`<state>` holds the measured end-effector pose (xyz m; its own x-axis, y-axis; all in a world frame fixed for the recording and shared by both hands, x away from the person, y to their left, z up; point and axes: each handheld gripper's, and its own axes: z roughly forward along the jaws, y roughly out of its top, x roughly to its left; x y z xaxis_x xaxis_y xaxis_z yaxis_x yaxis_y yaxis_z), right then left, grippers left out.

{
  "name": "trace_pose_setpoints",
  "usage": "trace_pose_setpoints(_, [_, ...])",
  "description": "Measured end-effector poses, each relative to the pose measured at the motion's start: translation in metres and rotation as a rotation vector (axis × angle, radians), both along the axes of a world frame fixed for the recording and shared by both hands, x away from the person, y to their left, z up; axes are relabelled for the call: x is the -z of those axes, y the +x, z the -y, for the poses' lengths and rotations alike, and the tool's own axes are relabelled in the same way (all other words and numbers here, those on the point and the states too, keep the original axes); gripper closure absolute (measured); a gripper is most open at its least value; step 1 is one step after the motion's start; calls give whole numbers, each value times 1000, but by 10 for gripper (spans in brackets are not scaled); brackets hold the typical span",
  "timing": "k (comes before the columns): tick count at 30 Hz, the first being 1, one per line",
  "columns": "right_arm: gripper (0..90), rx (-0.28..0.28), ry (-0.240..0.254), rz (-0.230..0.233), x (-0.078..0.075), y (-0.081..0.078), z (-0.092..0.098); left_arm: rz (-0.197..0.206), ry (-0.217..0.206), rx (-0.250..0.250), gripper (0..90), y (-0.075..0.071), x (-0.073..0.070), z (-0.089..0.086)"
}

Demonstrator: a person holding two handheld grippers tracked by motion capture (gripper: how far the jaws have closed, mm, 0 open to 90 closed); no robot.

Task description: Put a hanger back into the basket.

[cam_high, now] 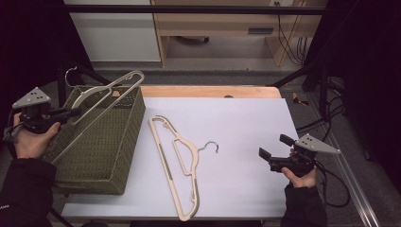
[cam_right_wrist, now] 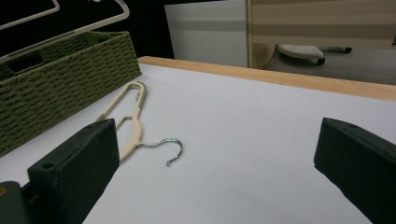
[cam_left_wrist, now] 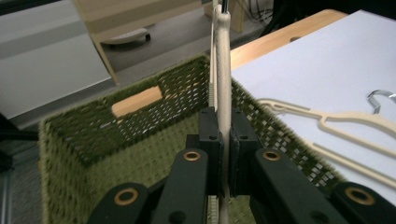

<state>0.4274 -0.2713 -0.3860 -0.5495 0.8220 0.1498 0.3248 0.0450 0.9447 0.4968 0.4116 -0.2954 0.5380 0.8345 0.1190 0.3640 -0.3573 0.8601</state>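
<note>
From the high view, the left gripper (cam_high: 71,113) holds a cream hanger (cam_high: 109,92) tilted over the green woven basket (cam_high: 120,156); a second hanger (cam_high: 177,163) lies on the table (cam_high: 246,123). In the left gripper view, its jaws pinch the hanger's thin, stiff, likely light bar (cam_left_wrist: 223,93) above the basket's rim (cam_left_wrist: 116,98). In the right gripper view, its jaws stand wide and empty, with open table ahead.

Second cream hanger (cam_high: 177,163) flat on white table (cam_high: 246,142).
</note>
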Motion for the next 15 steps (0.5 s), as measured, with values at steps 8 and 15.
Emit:
trace_pose_setpoints(8, [7,5,2,-4,1,1,0,-31,23,-16,861,-2,16,-19])
trace_pose_setpoints(15, [8,1,1,-7,1,1,0,-69,32,-28,861,-5,34,-26])
